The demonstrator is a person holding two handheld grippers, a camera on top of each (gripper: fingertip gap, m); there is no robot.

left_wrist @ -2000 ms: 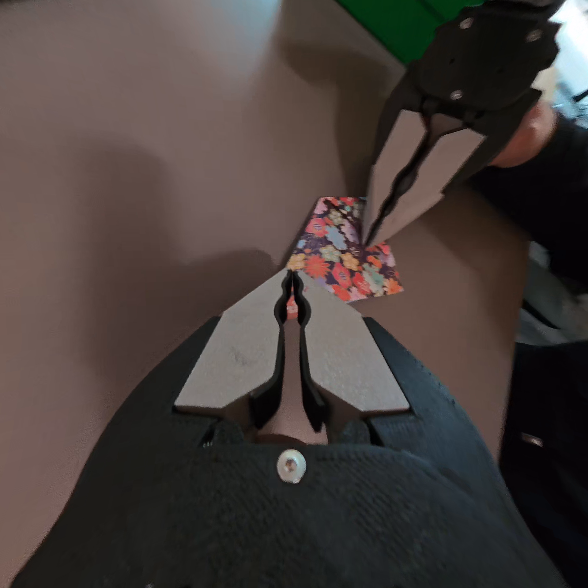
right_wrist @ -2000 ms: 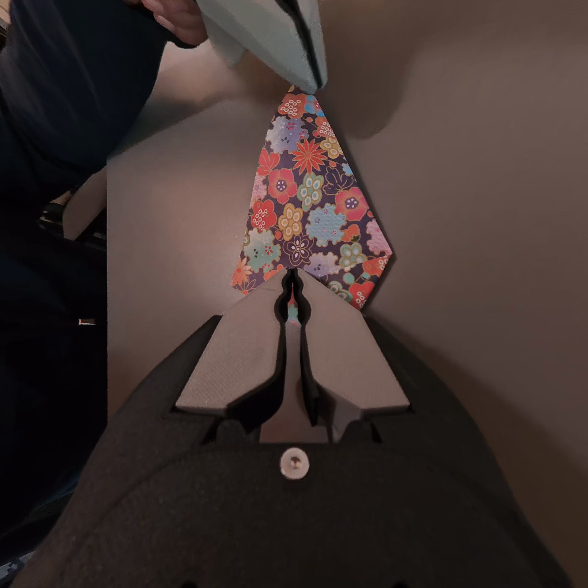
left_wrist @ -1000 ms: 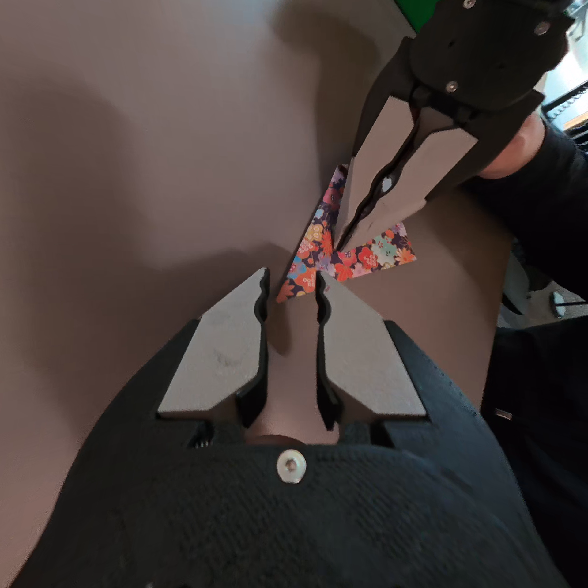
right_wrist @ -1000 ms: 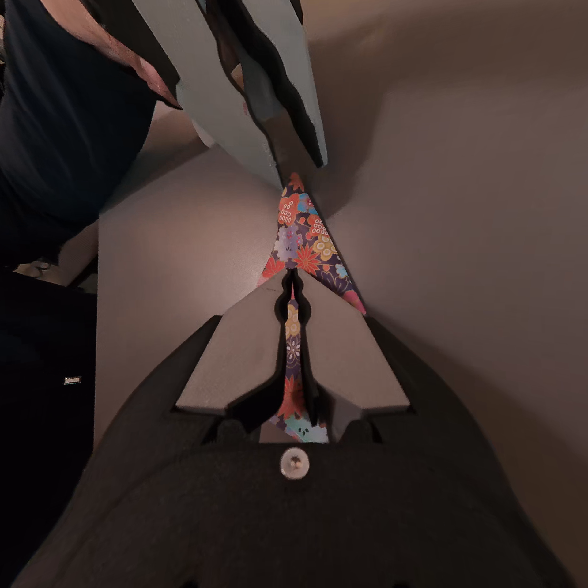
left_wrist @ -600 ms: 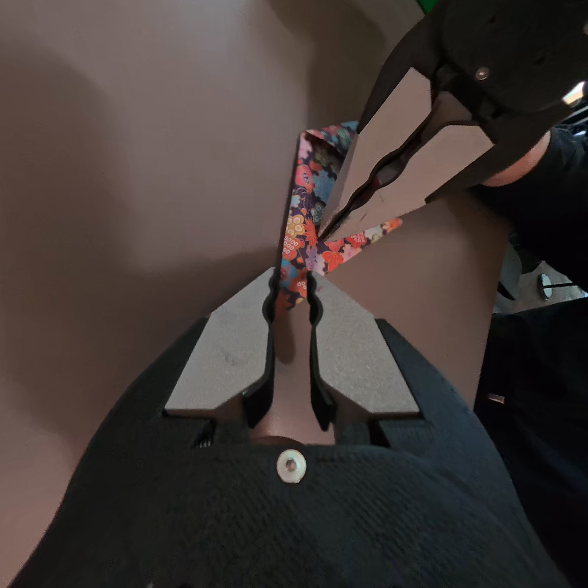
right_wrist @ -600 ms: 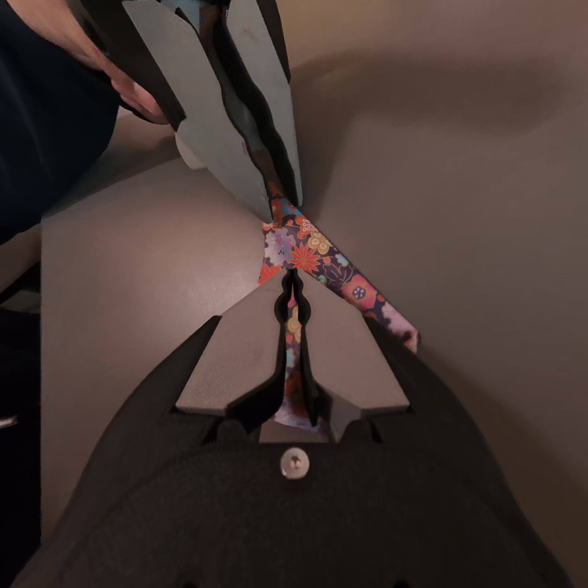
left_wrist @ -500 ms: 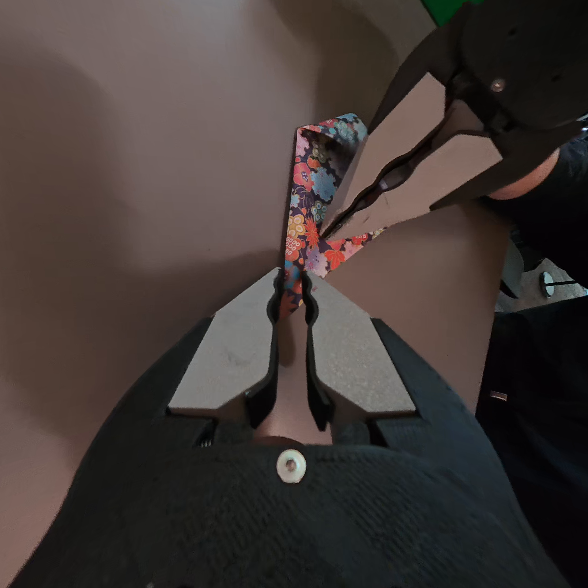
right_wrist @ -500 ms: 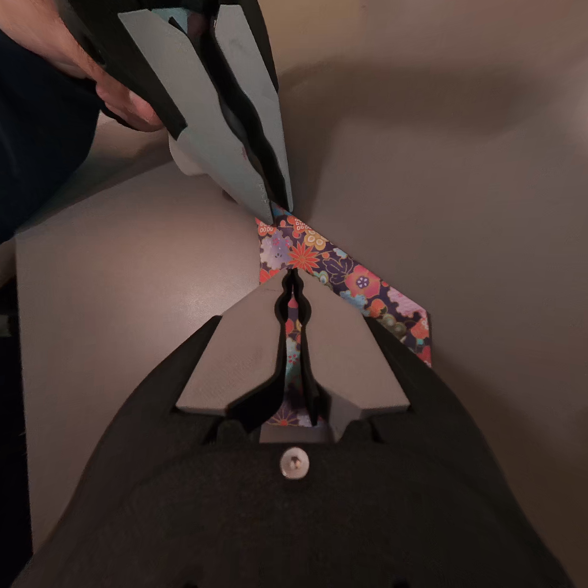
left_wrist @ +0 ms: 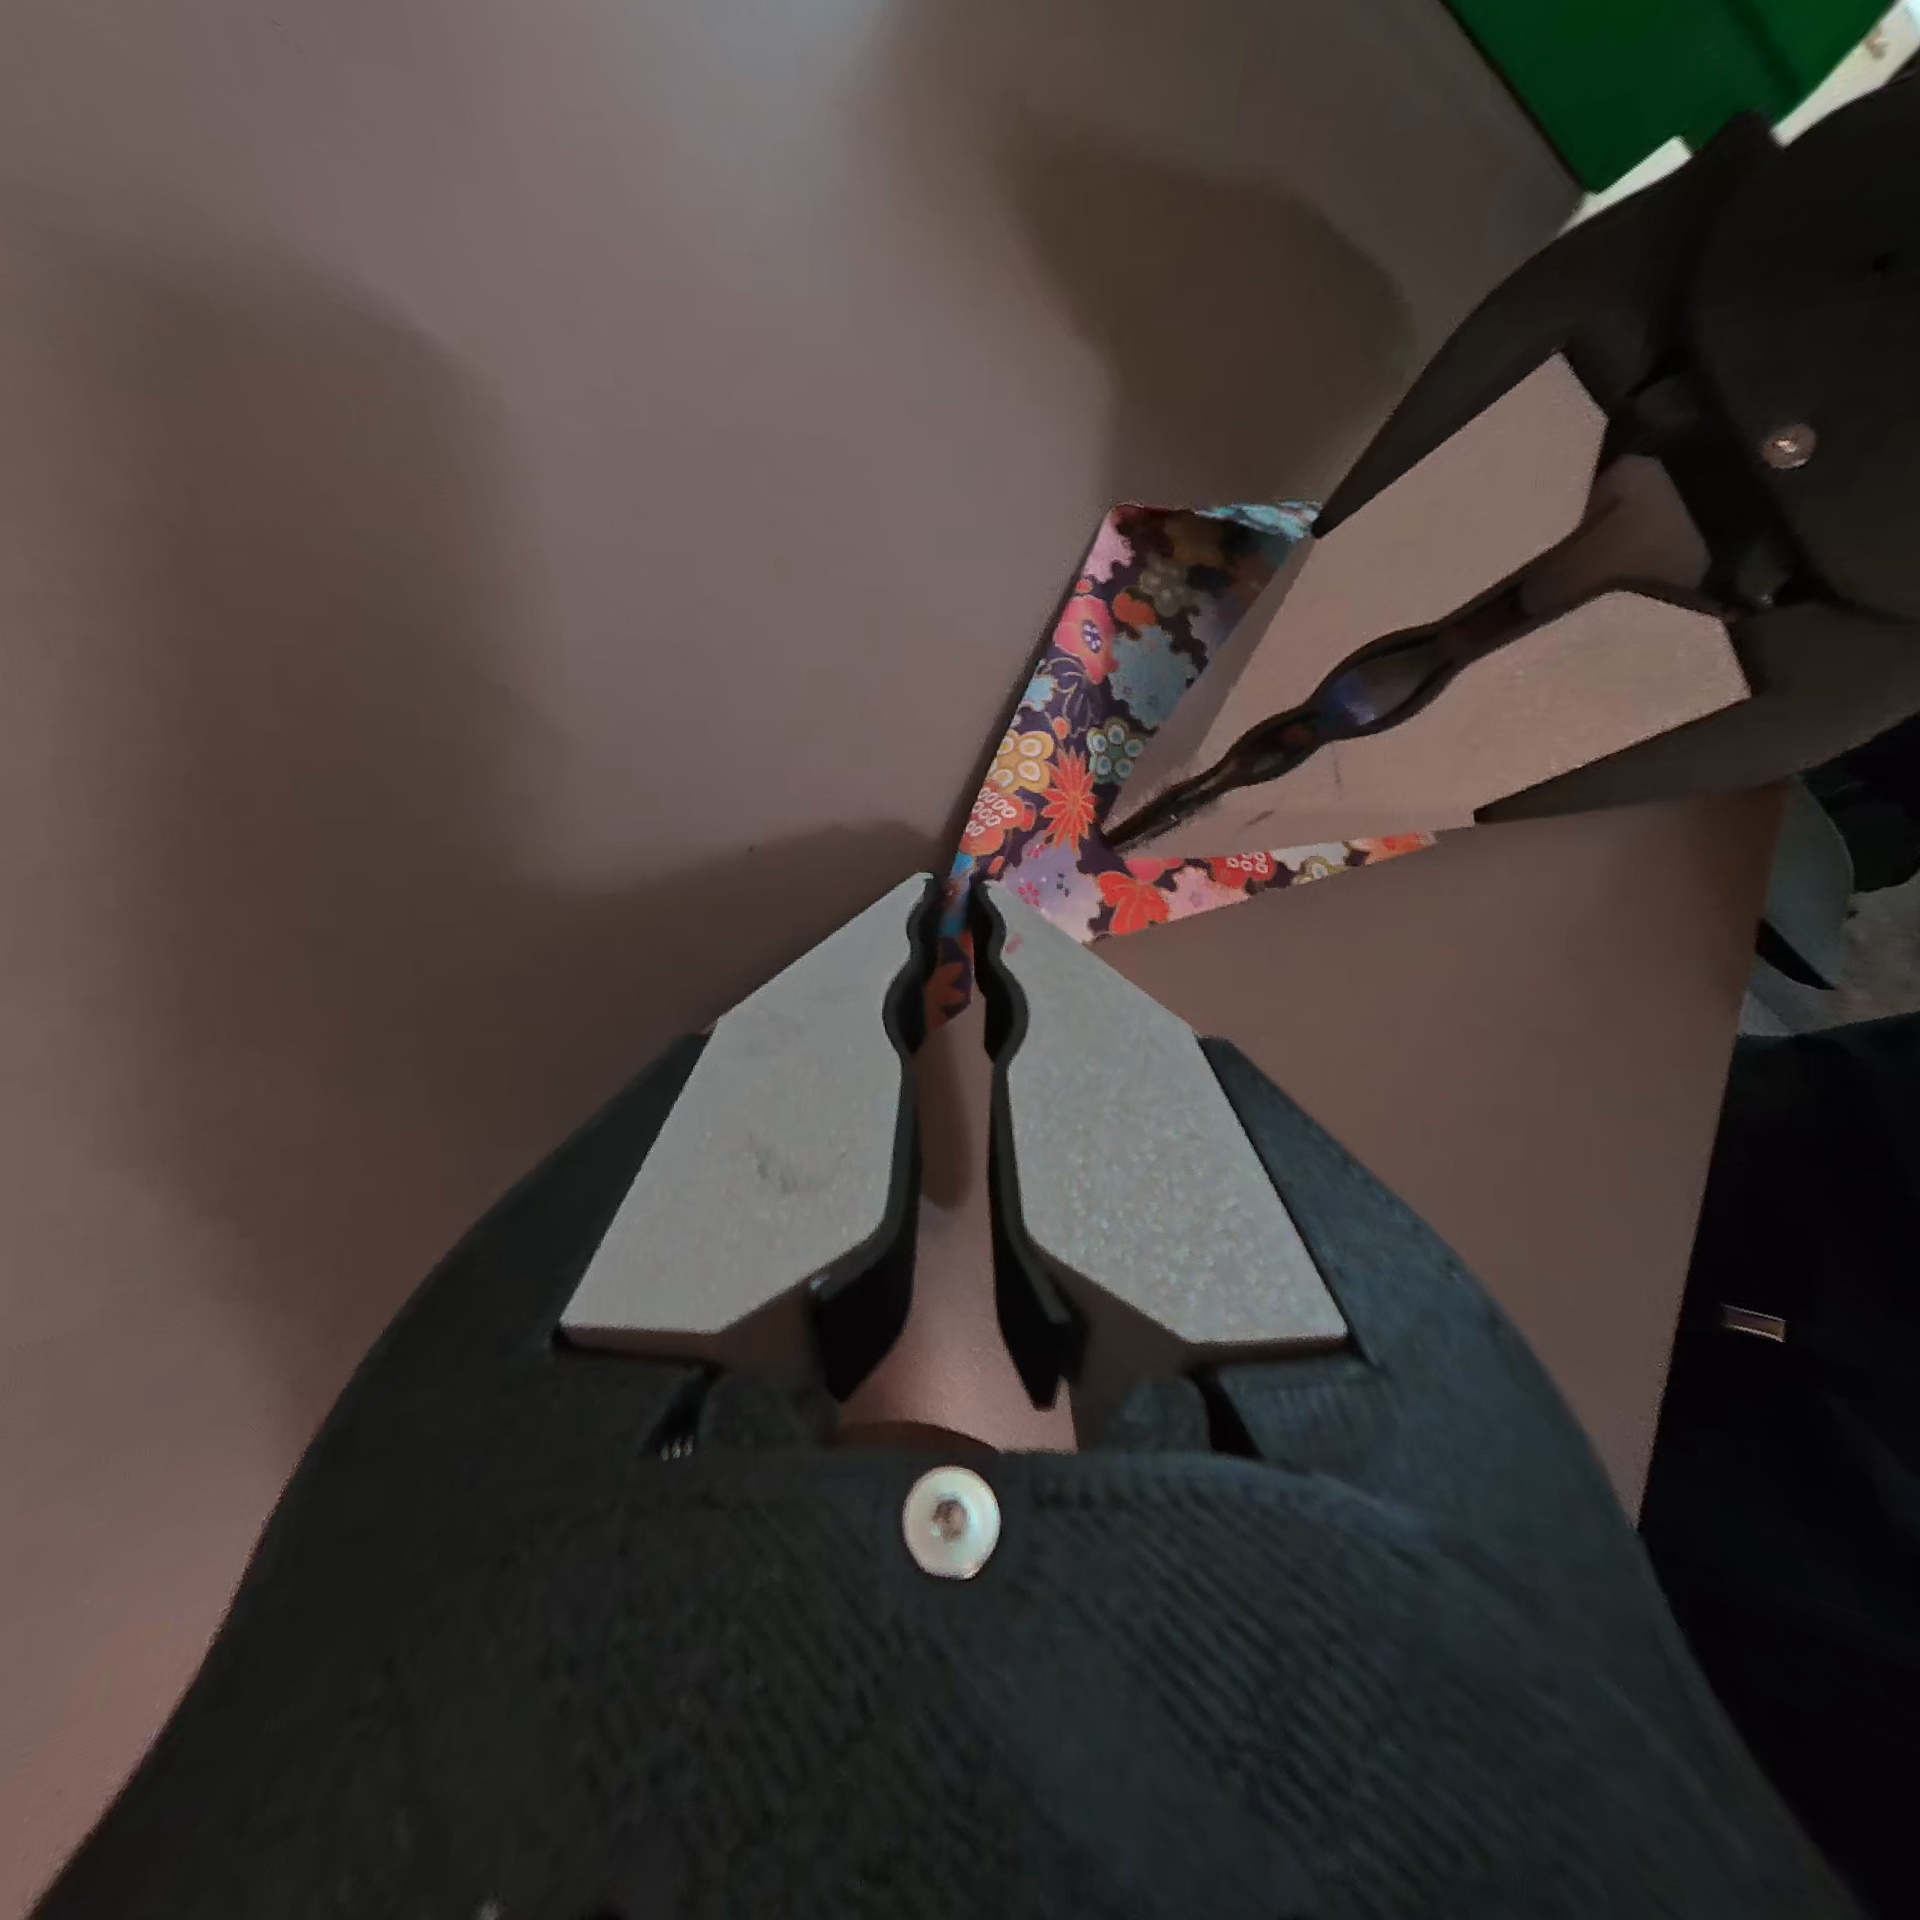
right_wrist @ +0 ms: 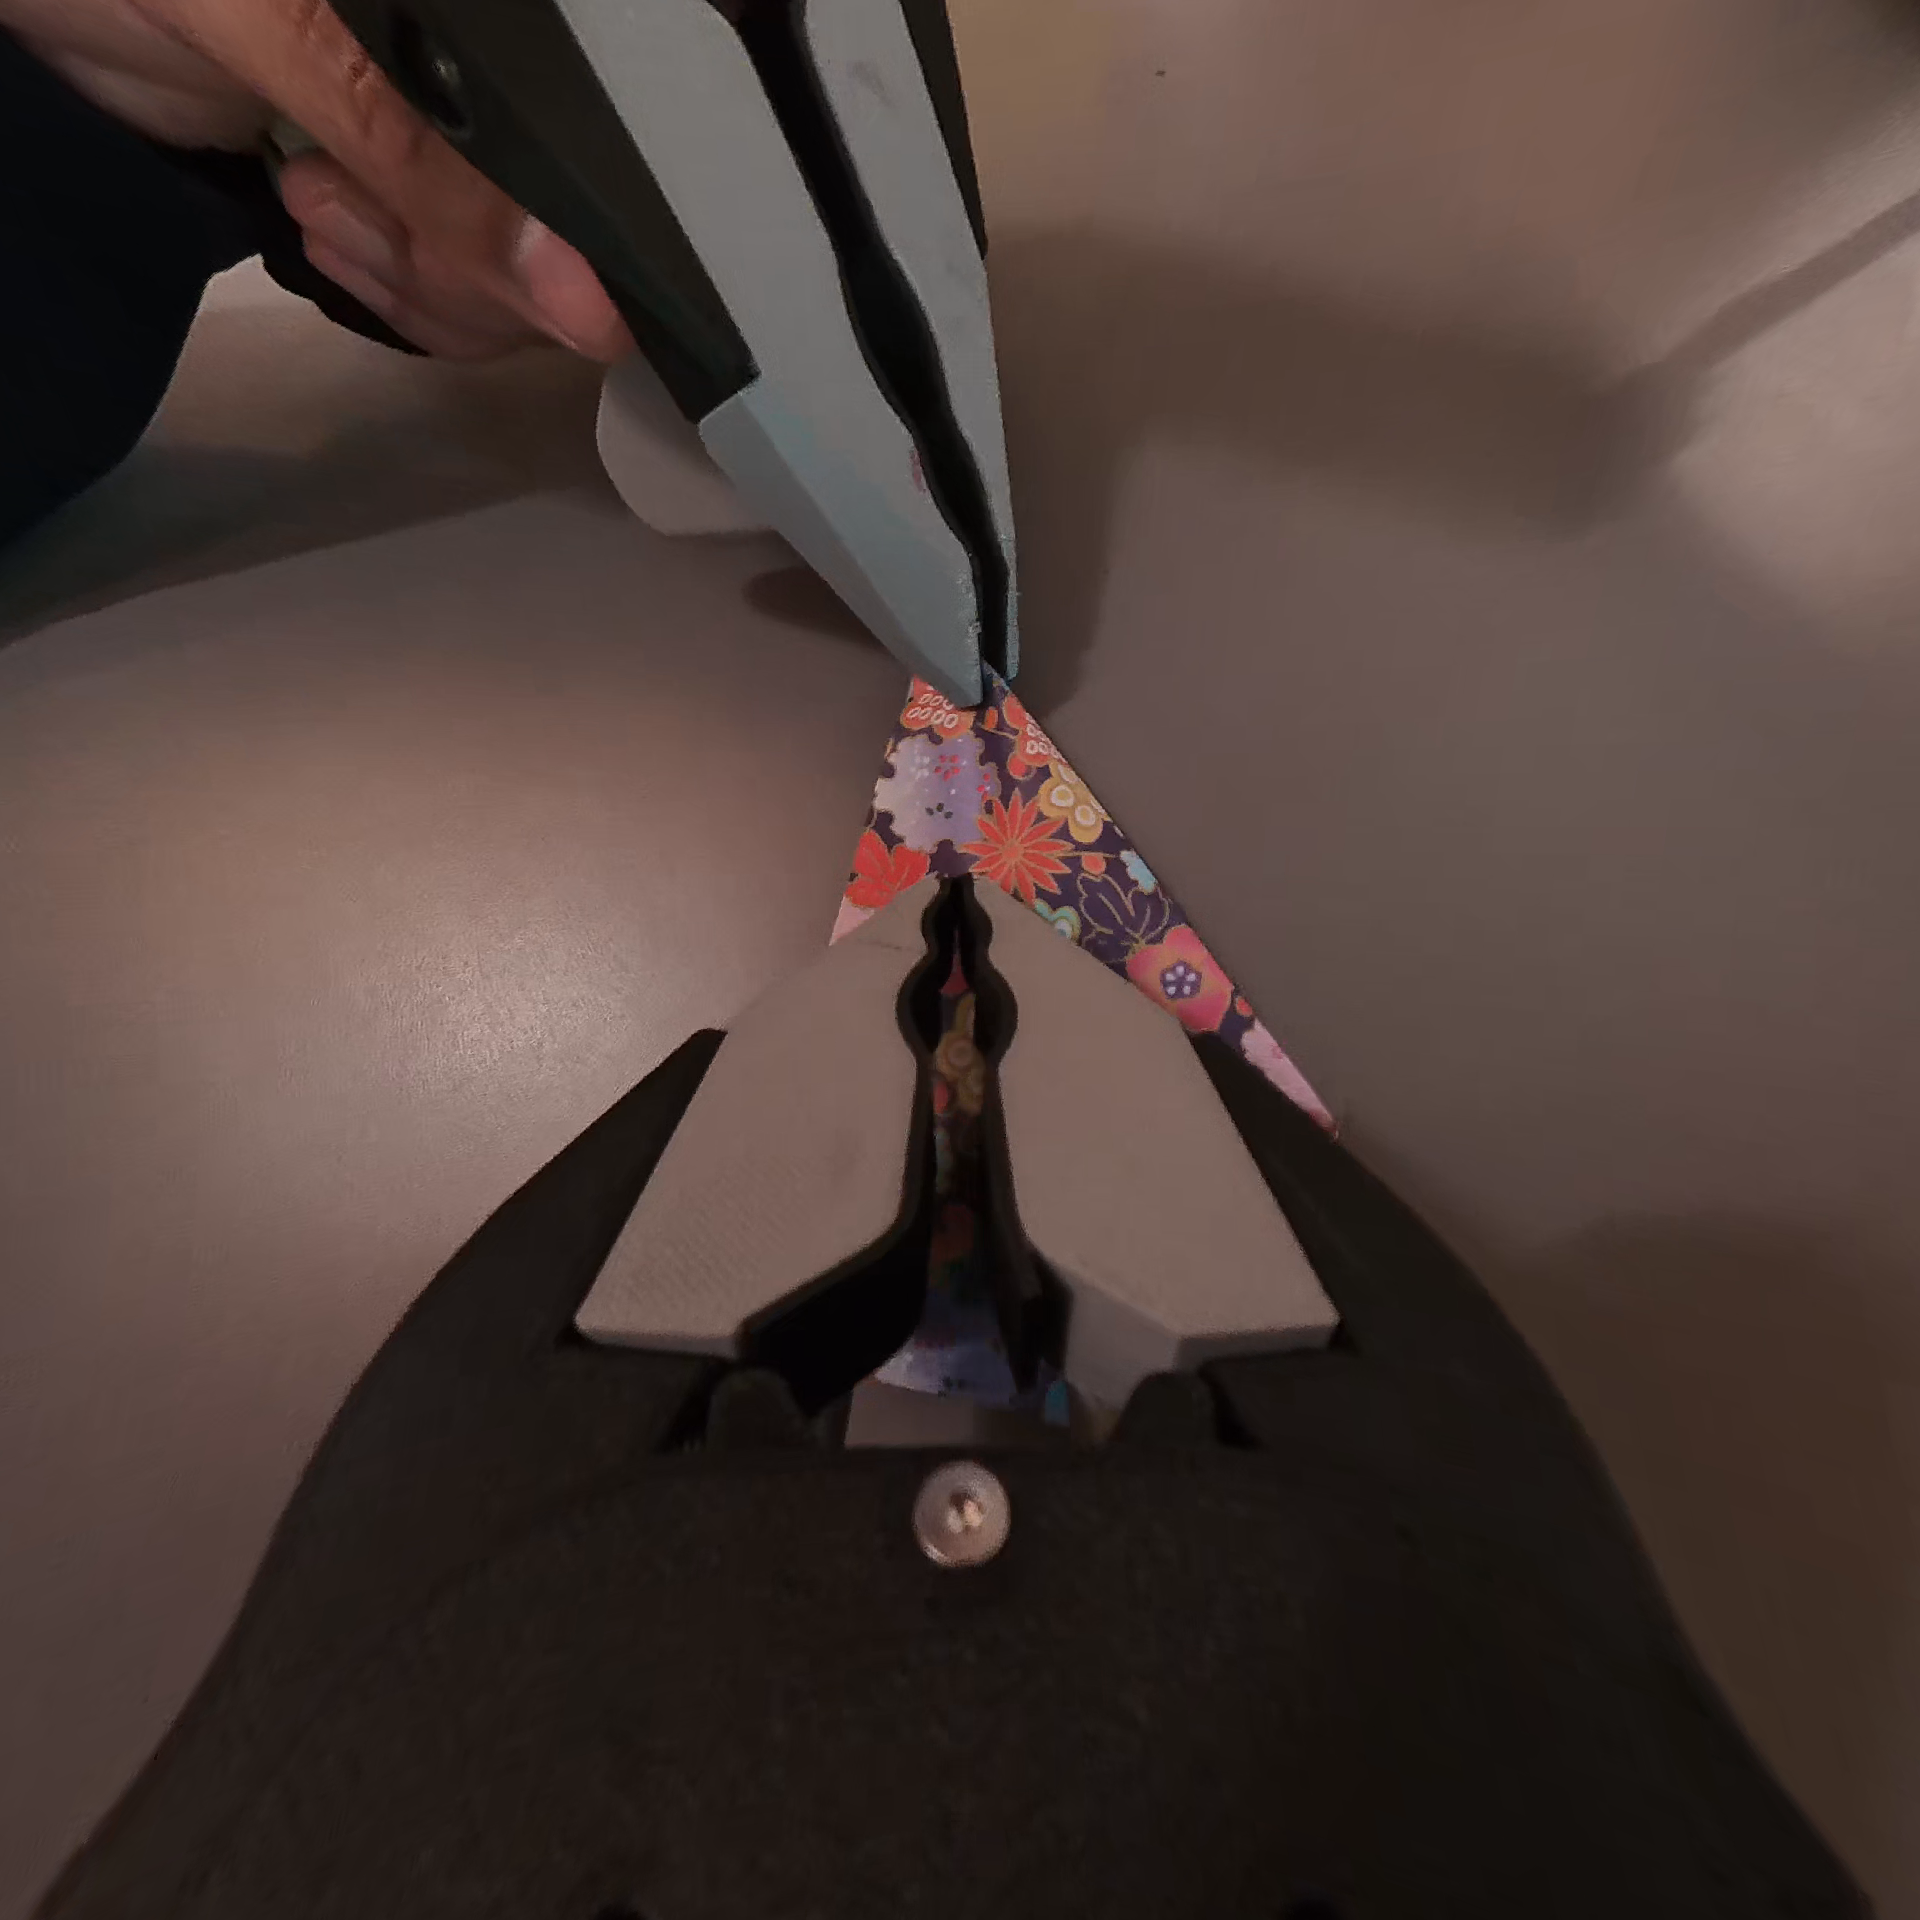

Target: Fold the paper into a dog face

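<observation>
We hold the floral paper between our two claws above the brown table, and it is the landmark for everything here. Our left gripper is clamped on the paper's near tip, its jaws pressed together with the patterned corner showing in the slot behind them. Our right gripper is also clamped on the paper, farther along its body; the sheet runs back between the jaws and shows again deep in the slot. In the right wrist view the left gripper pinches the far point of the paper.

A second ago the left jaws stood apart just short of that tip, and the paper lay low by the table. Since then they have closed on it, and half a second on the sheet stands steeper: one flap rises up from the left claw, another runs out thin and flat to the right under the right gripper. A green box sits well beyond the paper at the table's far edge.

We judge this a regrip that opens or turns the folded triangle so a corner can be brought down as an ear. With both ends held, the risk is pulling too hard and tearing or creasing the thin sheet off-line.
</observation>
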